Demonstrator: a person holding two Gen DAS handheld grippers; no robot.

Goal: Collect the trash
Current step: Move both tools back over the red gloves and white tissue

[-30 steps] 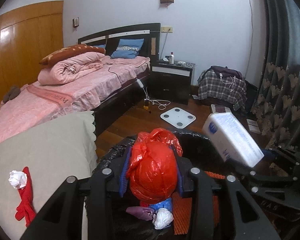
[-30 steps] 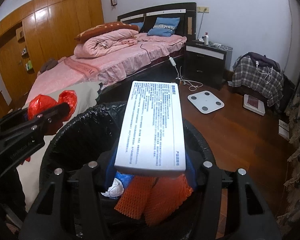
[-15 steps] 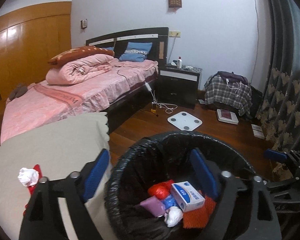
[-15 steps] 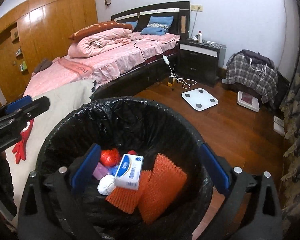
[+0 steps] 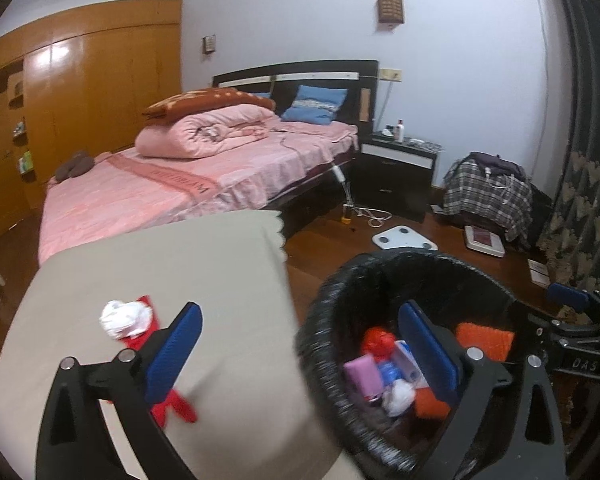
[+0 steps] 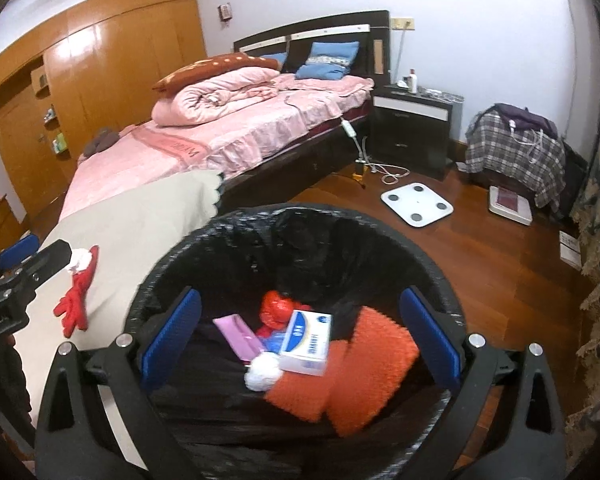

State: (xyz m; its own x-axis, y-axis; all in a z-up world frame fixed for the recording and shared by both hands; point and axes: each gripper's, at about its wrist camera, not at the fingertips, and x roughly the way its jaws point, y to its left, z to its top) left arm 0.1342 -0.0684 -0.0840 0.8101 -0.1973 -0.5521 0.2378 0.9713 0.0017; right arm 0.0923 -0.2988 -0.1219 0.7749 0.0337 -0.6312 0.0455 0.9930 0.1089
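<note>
Left hand-held gripper (image 5: 296,356) – jaws spread wide, just been opening, nothing between the pads. Its left finger sits over the beige cloth-covered surface (image 5: 172,272), its right finger over the open mouth of the black-lined trash bin (image 5: 324,312). Just ahead of the left finger lies a crumpled white tissue (image 5: 125,319), resting on a red scrap (image 5: 174,408) that trails back under that finger; both are on the surface, not in the bin.

Right hand-held gripper (image 6: 298,340) – jaws also wide apart, just been opening, empty. It hangs directly above the bin (image 6: 172,264), both fingers inside the rim line. Below and between its fingers, on the bin bottom: a white and blue box (image 6: 306,342), a red plastic bag (image 6: 278,312) just behind the box, a pink packet (image 6: 236,338) to the left, a white wad (image 6: 263,374) in front of the box, orange mesh pieces (image 6: 364,364) to the right touching the box.

From the right wrist view the left hand-held gripper shows at the far left edge, with the tissue at its tip and the red scrap beside it on the surface.

Beyond both grippers: pink bed (image 6: 228,136), wooden floor, white scale (image 6: 417,199).
</note>
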